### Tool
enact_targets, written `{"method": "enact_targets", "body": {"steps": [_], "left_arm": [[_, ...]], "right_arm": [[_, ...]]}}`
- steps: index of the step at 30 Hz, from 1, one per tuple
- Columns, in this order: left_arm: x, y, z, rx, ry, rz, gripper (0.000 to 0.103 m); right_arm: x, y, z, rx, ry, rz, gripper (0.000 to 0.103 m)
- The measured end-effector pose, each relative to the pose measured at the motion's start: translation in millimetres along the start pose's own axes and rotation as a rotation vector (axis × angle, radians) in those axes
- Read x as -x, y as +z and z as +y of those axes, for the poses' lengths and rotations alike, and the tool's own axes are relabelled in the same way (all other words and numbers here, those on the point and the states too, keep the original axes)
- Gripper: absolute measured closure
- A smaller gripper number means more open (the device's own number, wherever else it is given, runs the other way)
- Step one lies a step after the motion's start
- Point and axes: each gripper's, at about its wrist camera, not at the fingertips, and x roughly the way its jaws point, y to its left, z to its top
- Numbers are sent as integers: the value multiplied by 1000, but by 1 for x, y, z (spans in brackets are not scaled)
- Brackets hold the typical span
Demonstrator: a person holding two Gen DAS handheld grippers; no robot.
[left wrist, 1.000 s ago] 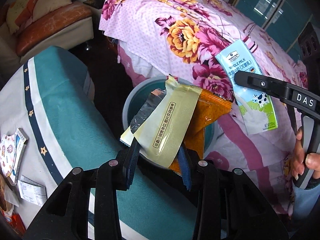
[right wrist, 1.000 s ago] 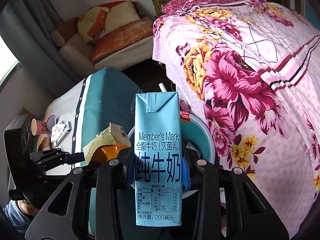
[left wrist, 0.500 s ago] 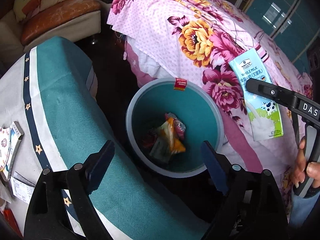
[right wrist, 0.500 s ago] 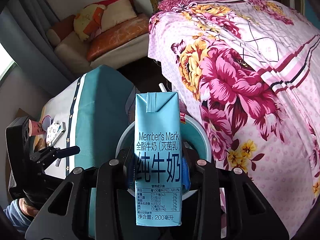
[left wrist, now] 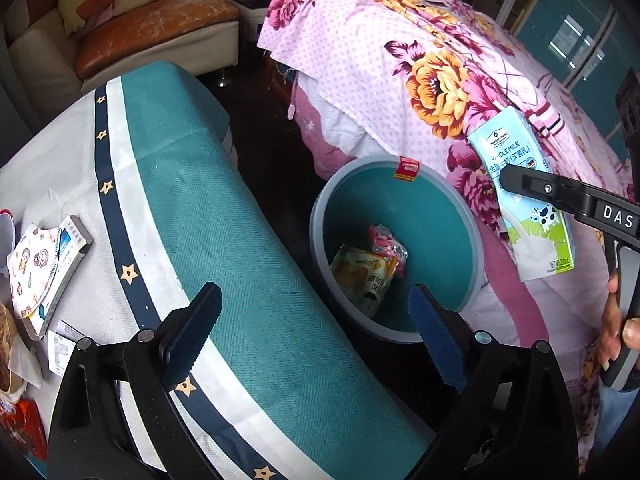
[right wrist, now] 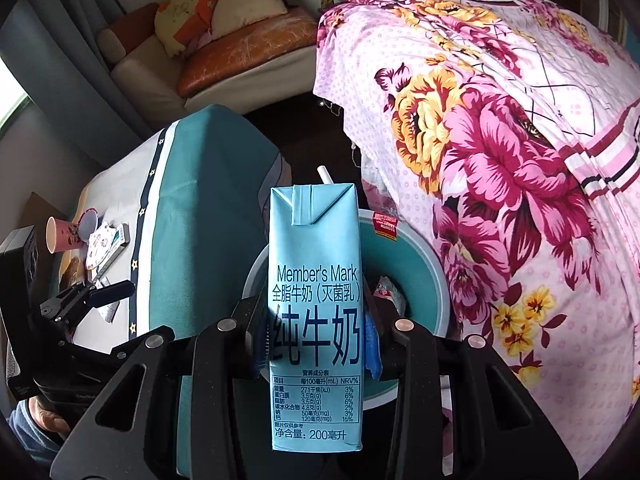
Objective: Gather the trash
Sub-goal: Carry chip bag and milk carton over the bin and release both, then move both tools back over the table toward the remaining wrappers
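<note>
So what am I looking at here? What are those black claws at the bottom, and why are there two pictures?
There is no robot: a person holds a hand-held gripper in each hand, and each carries a wide-angle camera looking along its two fingers. One picture comes from the left gripper, which is open and empty above a teal bin with snack wrappers inside. The other comes from the right gripper, shut on a blue milk carton with a straw. Each camera also catches the other gripper. Beside the bin are a table with a teal cloth, holding a small box and papers, and a floral bedspread.
</note>
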Motion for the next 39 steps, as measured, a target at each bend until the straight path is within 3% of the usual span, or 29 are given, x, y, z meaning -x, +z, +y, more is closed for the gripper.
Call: {"method": "enact_targets", "body": {"steps": [2, 11, 26, 39], "left_arm": [[1, -2, 4, 4, -1, -2, 9], [9, -13, 21, 26, 1, -7, 9], [42, -41, 59, 110, -5, -41, 9], [85, -84, 127, 226, 44, -87, 9]], "right_arm": [[-2, 1, 2, -7, -3, 3, 44], [-4, -2, 19, 2, -35, 30, 24], [1, -15, 71, 93, -60, 65, 20], [-5, -22, 148, 212, -29, 91, 20]]}}
